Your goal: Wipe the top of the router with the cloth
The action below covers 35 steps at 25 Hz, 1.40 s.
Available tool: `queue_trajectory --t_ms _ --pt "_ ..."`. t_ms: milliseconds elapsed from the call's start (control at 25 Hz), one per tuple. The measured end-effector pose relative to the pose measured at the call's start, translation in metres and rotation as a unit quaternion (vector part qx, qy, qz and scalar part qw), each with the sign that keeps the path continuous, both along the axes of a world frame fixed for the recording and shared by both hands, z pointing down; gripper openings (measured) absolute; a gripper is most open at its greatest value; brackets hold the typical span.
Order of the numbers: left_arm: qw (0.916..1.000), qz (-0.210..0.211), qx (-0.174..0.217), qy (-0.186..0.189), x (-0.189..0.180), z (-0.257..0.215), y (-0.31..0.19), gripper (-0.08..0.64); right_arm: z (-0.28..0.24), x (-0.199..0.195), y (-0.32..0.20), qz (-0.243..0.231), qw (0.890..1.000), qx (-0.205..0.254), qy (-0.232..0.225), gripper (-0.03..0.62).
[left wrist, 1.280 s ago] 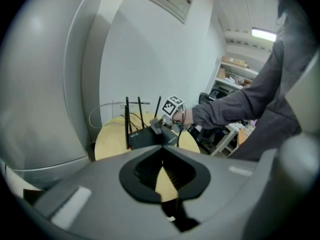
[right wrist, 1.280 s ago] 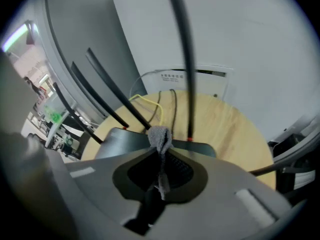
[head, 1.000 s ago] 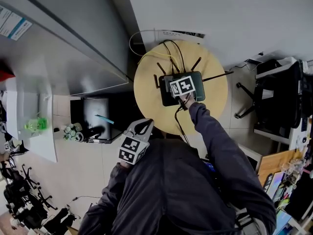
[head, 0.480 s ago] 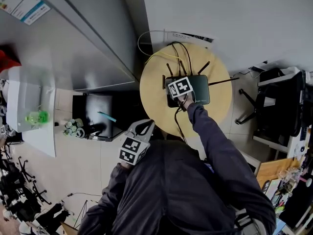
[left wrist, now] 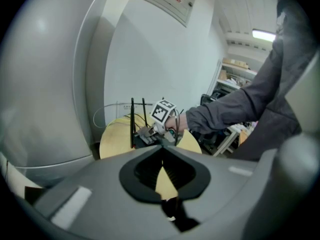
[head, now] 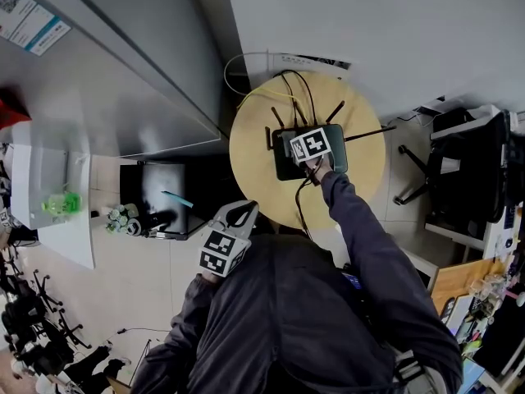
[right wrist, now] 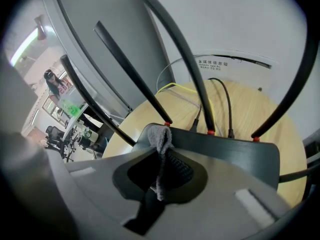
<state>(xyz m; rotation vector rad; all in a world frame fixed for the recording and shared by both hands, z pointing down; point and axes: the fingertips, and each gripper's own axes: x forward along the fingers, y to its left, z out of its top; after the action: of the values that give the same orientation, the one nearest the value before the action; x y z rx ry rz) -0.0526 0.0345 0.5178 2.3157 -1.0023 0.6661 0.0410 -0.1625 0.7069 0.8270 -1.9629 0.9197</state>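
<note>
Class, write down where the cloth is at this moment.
Right gripper view, centre: the cloth is pinched in the right gripper's jaws, over the left end of the router.

- Your router (right wrist: 225, 151) was a dark green-black, and its antennas (right wrist: 185, 54) were black with red rings at the base.
- Your cloth (right wrist: 161, 139) was pale grey.
- The table (head: 254, 138) was pale yellow with a faint wood grain.
- The black cables (right wrist: 227, 109) ran beside one yellow cable (right wrist: 170, 87).
- Your right gripper (right wrist: 162, 134) and left gripper (left wrist: 161, 149) were grey with black fingers.
- The marker cube (head: 312, 144) carried black-and-white squares.
- Your sleeve (head: 361, 228) was dark grey.
</note>
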Motion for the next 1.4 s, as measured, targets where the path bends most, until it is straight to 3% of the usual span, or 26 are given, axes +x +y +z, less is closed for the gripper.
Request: queue_trajectory --t_ms 400,1040,1240,1400 --pt "1.0000 0.009 0.002 0.000 0.011 0.001 -0.002 0.000 0.001 0.071 -0.005 0.041 0.999 0.000 0.003 0.023" --pt "0.9998 0.022 0.001 0.000 0.022 0.000 0.000 0.000 0.002 0.183 -0.006 0.089 0.995 0.007 0.053 0.023" --pt "0.9997 0.026 -0.001 -0.001 0.022 0.001 0.002 0.000 -0.002 0.182 -0.006 0.113 0.992 0.012 0.051 0.023" --pt "0.9997 0.026 -0.001 0.001 0.020 0.002 0.002 0.000 -0.016 0.135 0.006 0.097 0.995 0.023 -0.006 0.023"
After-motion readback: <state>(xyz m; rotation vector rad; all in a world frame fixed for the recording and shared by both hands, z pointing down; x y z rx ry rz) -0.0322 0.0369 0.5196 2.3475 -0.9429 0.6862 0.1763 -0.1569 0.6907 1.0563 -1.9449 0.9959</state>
